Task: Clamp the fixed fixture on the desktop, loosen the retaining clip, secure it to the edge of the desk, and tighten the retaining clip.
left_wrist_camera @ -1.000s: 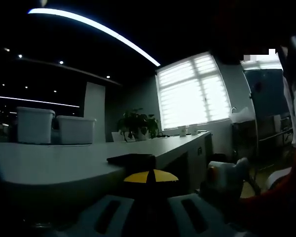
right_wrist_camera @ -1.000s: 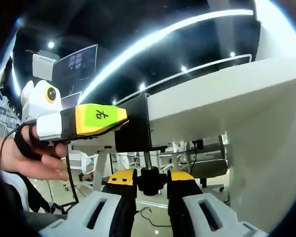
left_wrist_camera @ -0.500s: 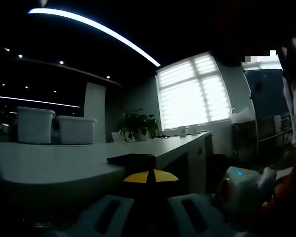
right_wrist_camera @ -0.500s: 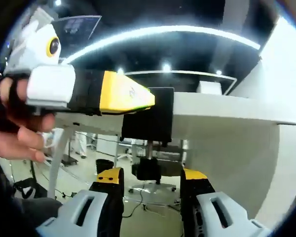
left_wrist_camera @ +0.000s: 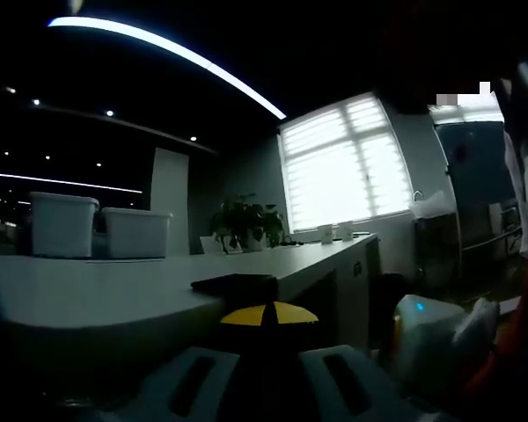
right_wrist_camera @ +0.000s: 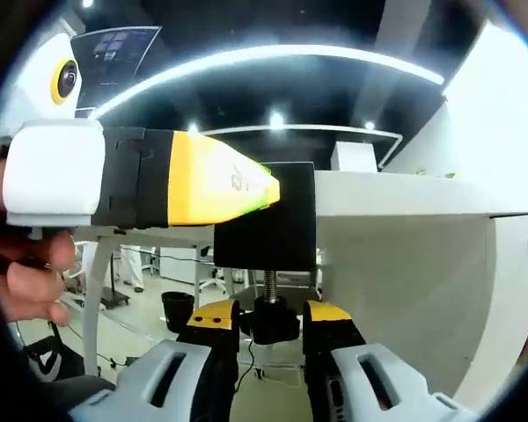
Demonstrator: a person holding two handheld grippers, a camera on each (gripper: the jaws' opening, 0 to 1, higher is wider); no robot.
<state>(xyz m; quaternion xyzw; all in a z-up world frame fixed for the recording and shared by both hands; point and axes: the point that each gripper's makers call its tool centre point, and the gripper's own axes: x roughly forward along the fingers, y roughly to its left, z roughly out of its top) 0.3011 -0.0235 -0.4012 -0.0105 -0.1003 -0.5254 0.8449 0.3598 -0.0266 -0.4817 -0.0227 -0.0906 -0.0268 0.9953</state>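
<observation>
White bins (left_wrist_camera: 99,230) on grey desk (left_wrist_camera: 114,286)

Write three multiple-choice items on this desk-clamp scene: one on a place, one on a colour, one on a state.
1. Where is the black clamp sitting?
A. On the desk edge
B. On the floor
C. On a chair

2. What colour are the tips of the left tool?
A. Red
B. Yellow
C. Blue

3. How do the right tool's jaws stand at the screw knob?
A. Spread wide, far from it
B. Closed in on either side of it
C. Pointing away from it

Answers:
1. A: its black body straddles the white desk's edge.
2. B: the tips meeting the clamp are yellow.
3. B: the knob under the clamp sits between the two yellow pads.
</observation>
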